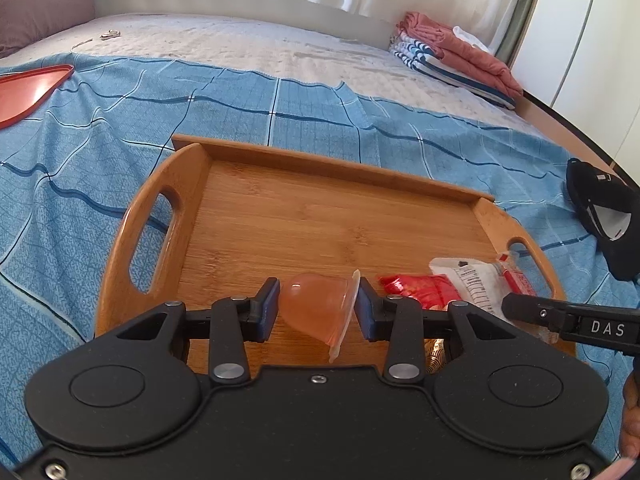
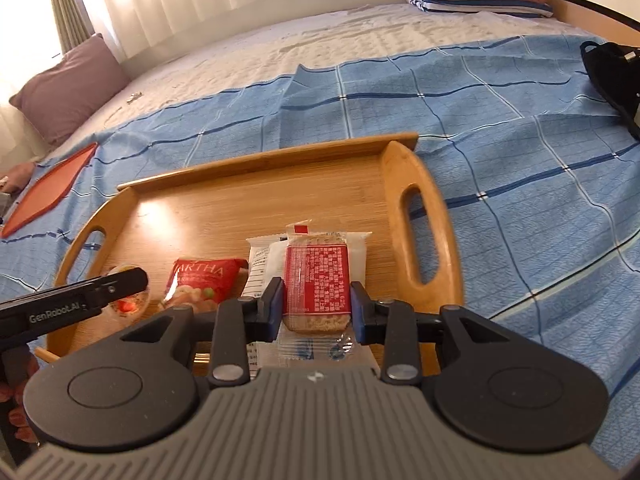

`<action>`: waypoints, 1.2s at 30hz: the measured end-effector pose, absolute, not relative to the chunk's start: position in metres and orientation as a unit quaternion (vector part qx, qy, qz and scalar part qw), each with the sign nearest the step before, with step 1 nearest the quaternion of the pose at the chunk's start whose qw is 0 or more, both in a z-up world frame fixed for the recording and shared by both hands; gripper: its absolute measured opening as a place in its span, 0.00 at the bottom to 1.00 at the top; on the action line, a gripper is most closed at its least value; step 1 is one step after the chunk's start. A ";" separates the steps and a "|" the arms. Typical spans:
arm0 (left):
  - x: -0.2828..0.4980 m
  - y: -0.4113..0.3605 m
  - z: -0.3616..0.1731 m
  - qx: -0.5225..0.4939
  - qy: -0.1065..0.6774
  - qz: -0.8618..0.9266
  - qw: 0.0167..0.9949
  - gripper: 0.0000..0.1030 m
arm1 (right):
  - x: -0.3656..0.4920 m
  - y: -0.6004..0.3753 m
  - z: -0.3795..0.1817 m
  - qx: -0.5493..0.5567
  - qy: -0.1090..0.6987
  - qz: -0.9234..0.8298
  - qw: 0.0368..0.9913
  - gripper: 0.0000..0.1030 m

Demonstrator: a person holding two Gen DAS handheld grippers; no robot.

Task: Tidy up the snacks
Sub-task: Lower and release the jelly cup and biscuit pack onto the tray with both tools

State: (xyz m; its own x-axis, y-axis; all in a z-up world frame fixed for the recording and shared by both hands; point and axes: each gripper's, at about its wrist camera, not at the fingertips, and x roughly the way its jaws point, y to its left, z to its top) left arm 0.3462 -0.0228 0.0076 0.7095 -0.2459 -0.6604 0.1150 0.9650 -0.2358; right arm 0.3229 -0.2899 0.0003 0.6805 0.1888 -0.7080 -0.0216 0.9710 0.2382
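Observation:
A wooden tray [image 1: 280, 168] with two handles lies on the blue checked bedspread. My left gripper [image 1: 318, 306] is shut on an orange jelly cup [image 1: 314, 308], tipped on its side just above the tray's near part. My right gripper [image 2: 317, 304] is shut on a clear-wrapped cracker bar with a red label [image 2: 316, 276], over the tray's right half. Under and beside it on the tray [image 2: 256, 168] lie a white snack pack [image 2: 258, 264] and a red snack bag [image 2: 204, 278]. The same white pack [image 1: 472, 284] and red bag [image 1: 420, 288] show in the left wrist view.
An orange-red flat lid [image 1: 28, 88] lies on the bedspread to the left. Folded towels and clothes [image 1: 452, 56] sit at the bed's far right corner. A black cap [image 1: 604, 216] rests right of the tray. A mauve pillow [image 2: 68, 92] is at the far left.

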 end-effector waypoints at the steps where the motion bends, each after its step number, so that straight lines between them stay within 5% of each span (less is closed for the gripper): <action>1: 0.347 -0.022 0.007 -0.091 0.368 -0.100 0.920 0.37 | 0.324 -0.288 0.000 0.105 0.396 0.062 0.910 0.38; 10: 0.349 -0.021 0.004 -0.110 0.368 -0.103 0.917 0.38 | 0.322 -0.277 0.002 0.107 0.400 0.091 0.906 0.38; 11: 0.349 -0.020 0.005 -0.113 0.368 -0.101 0.917 0.41 | 0.321 -0.279 0.004 0.109 0.397 0.090 0.907 0.37; 13: 0.346 -0.017 0.008 -0.116 0.360 -0.097 0.921 0.72 | 0.318 -0.284 0.009 0.113 0.387 0.081 0.912 0.37; 15: 0.342 -0.015 0.013 -0.115 0.346 -0.095 0.926 0.83 | 0.317 -0.289 0.014 0.106 0.379 0.066 0.917 0.37; 27: 0.322 -0.020 0.026 -0.081 0.338 -0.113 0.931 0.86 | 0.320 -0.306 -0.004 0.123 0.401 0.033 0.907 0.38; 31: 0.316 -0.015 0.029 -0.074 0.336 -0.108 0.933 0.87 | 0.316 -0.306 0.000 0.121 0.398 0.029 0.909 0.55; 36: 0.305 -0.009 0.036 -0.073 0.337 -0.100 0.934 0.88 | 0.307 -0.305 0.011 0.119 0.392 0.032 0.912 0.63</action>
